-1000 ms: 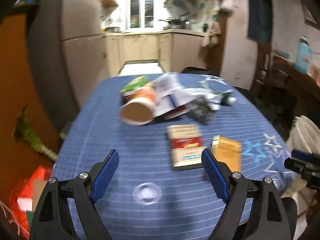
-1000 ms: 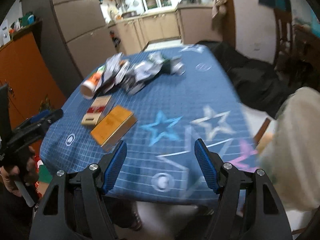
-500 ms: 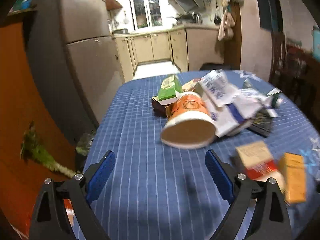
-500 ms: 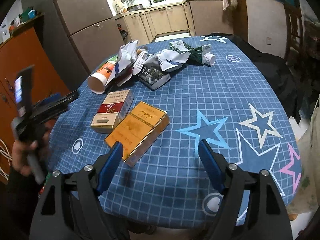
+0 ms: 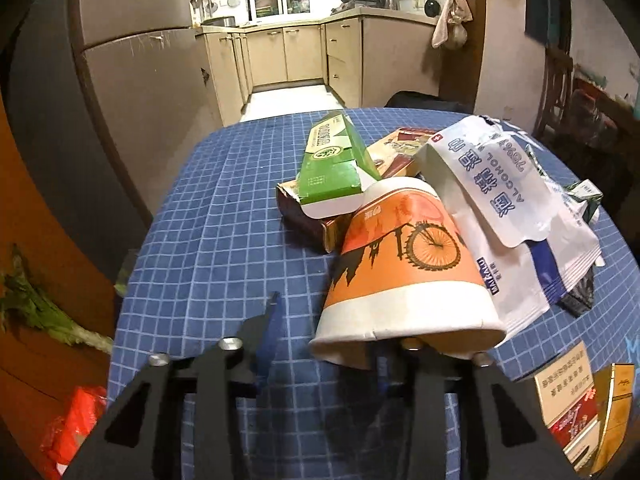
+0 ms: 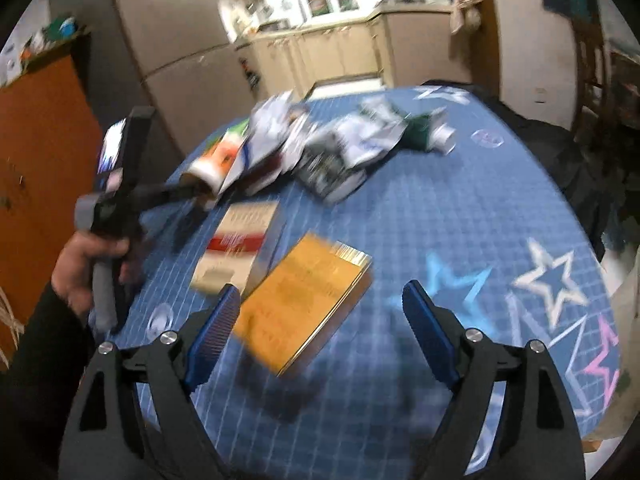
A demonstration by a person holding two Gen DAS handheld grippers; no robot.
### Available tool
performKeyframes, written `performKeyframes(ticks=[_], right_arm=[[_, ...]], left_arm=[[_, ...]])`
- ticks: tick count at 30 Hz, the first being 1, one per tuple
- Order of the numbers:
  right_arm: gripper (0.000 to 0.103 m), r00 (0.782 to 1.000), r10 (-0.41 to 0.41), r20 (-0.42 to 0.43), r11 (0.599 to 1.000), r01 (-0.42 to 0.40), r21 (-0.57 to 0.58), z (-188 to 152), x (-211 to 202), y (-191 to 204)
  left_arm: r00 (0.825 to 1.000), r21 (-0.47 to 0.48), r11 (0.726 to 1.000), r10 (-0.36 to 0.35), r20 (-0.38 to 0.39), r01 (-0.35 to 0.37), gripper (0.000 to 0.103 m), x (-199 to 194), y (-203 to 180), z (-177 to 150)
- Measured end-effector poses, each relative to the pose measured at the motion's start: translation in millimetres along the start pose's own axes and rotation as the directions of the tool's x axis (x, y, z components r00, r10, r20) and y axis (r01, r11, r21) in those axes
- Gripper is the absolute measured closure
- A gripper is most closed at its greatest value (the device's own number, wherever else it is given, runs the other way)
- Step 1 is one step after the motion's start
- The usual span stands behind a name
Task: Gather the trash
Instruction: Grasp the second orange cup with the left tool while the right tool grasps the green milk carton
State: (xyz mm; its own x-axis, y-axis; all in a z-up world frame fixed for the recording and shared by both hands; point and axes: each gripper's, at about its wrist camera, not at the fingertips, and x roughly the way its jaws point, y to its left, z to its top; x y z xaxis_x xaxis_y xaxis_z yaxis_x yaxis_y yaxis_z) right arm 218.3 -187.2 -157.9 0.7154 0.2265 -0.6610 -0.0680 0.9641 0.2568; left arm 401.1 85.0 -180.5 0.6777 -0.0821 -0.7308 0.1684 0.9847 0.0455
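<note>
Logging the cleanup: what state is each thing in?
Cup: on its side, mouth facing camera.
Green box: flap open.
Orange box: closed, lying flat.
Left hand-held gripper: jaws just closing, one finger at cup's mouth, not gripping yet.
Right hand-held gripper: open, just widening, empty.

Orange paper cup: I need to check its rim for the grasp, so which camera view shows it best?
The left wrist view: the orange paper cup lies large and sharp, open rim toward the camera. The right wrist view shows it small, blurred, half hidden under wrappers.
</note>
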Motion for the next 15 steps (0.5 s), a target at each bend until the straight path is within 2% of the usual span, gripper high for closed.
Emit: performKeyframes(ticks=[3, 7, 10, 13, 14, 15], right_arm=[[0.023, 0.992, -0.069, 0.106, 0.997, 0.067, 0.028, 27, 0, -25], [0.023, 0.977, -0.158, 0.143, 0.988, 0.156, 0.024, 67, 24, -55], [0.023, 0.974, -0.192, 0.118, 0.980, 0.185, 0.069, 101, 51, -80], [0.023, 0.983, -0.161, 0.092, 0.983, 0.152, 0.099, 122, 65, -90], [0.022, 0.989, -0.141, 0.048, 0.986, 0.137, 0.090, 136, 77, -91], [0.017, 0.993, -0.115, -0.038, 0.993, 0.116, 0.022, 159, 97, -84]], left_arm=[[1.000, -0.012, 1.000, -0.017, 0.018, 0.018, 0.089, -2, 3, -1], [0.999, -0.015, 0.999, -0.027, 0.040, 0.028, 0.094, -7, 2, -4], [0.999, -0.022, 0.999, -0.035, 0.039, 0.036, 0.094, -8, 1, -5], [0.998, -0.036, 0.998, -0.046, 0.035, 0.047, 0.094, -9, 3, -5], [0.998, -0.043, 0.998, -0.051, 0.032, 0.052, 0.094, -7, 2, -3], [0.998, -0.052, 0.997, -0.055, 0.030, 0.057, 0.094, -6, 3, -3]])
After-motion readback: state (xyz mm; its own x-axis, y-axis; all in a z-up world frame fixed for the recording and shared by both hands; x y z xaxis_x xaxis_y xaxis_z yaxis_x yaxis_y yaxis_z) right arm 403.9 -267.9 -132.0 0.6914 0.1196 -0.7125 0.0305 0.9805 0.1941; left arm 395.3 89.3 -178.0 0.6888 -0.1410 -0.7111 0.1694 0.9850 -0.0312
